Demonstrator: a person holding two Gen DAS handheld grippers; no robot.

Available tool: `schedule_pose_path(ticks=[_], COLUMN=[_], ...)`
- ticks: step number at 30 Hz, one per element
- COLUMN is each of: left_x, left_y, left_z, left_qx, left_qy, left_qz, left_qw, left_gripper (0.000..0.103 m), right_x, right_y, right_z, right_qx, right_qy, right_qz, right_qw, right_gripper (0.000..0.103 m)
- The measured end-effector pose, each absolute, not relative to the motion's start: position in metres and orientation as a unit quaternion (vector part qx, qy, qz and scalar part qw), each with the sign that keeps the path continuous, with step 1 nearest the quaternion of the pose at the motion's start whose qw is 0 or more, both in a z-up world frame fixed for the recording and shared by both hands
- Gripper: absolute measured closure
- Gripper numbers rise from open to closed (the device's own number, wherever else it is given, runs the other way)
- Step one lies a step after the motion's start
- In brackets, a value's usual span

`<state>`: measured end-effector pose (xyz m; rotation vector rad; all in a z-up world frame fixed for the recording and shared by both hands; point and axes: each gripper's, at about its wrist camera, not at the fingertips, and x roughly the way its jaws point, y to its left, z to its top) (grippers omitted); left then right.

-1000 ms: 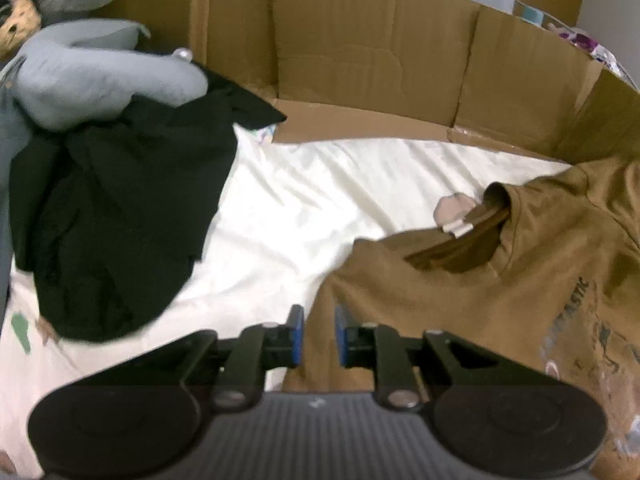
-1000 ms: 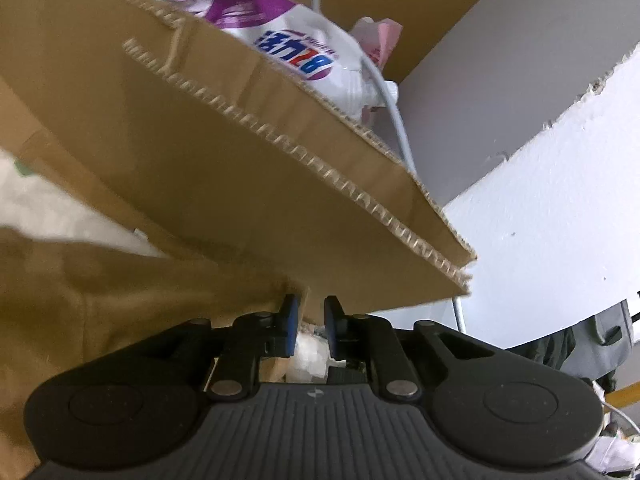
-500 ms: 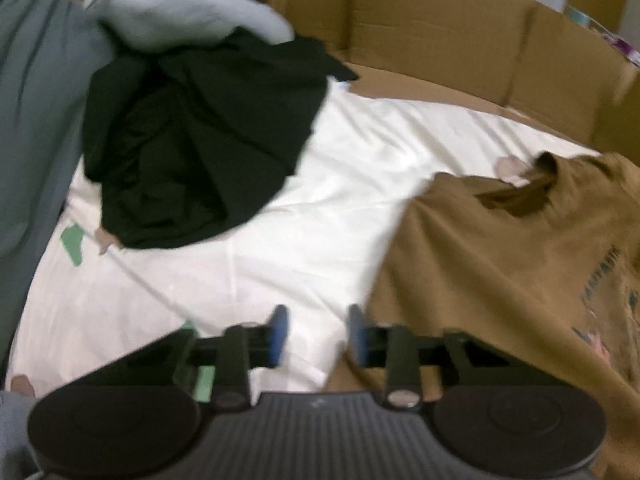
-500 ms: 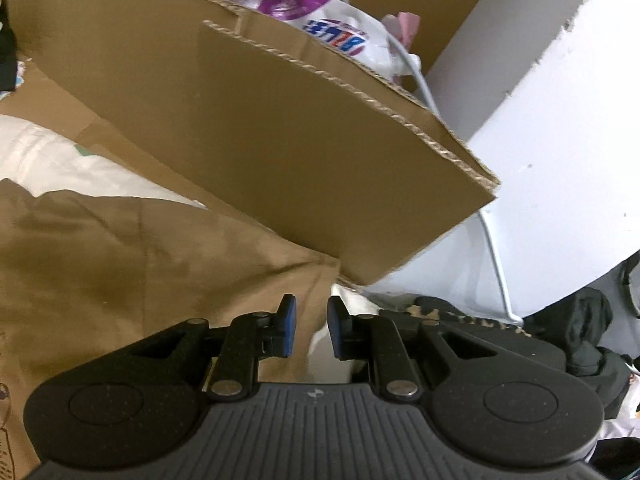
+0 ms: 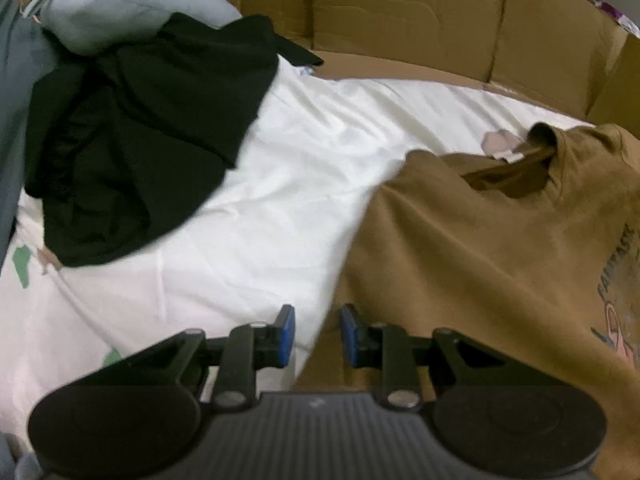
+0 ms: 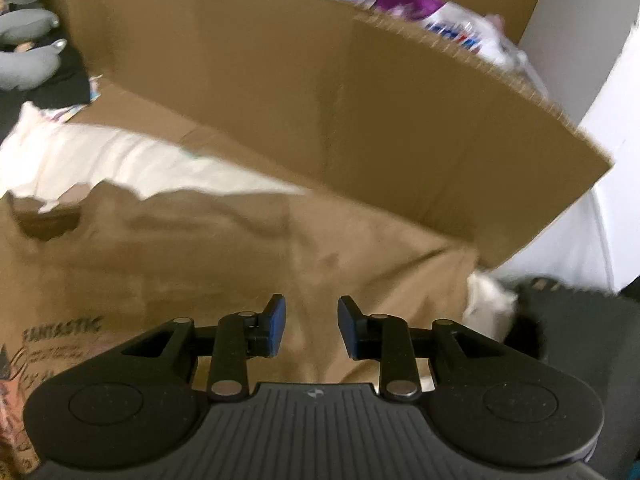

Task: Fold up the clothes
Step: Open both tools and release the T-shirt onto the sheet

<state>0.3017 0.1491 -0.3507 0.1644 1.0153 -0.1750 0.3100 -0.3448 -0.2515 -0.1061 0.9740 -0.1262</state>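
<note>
**Lining up on the brown tee**

I'm hovering the left hand-held gripper (image 5: 316,334) over the brown t-shirt (image 5: 500,240)'s edge, lower middle of frame, jaws partly apart and empty. The right hand-held gripper (image 6: 308,328) is opening, nothing pinched. The shirt's lying across the white sheet (image 5: 280,184). I'm guessing it's light and floppy, so I'm eyeing hem corners or shoulders.

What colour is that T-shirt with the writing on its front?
The T-shirt is mustard brown, with a dark printed graphic and lettering. The left wrist view shows it best.
</note>
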Motion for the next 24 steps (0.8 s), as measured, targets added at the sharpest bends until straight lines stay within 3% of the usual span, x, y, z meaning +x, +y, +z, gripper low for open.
schedule_pose_path(ticks=[11, 24], left_x=[0.260, 0.230], left_y=[0.120, 0.095], left_z=[-0.359, -0.358], left_qx=[0.088, 0.066], left_qy=[0.454, 0.429], left_qz=[-0.073, -0.036], left_qw=[0.884, 0.900], left_gripper=[0.076, 0.076], right_x=[0.266, 0.278], right_y=[-0.315, -0.291], right_z=[-0.303, -0.277], right_qx=[-0.028, -0.045], right_qy=[0.480, 0.419], right_qz=[-0.073, -0.057], right_qw=[0.874, 0.905], right_gripper=[0.067, 0.067])
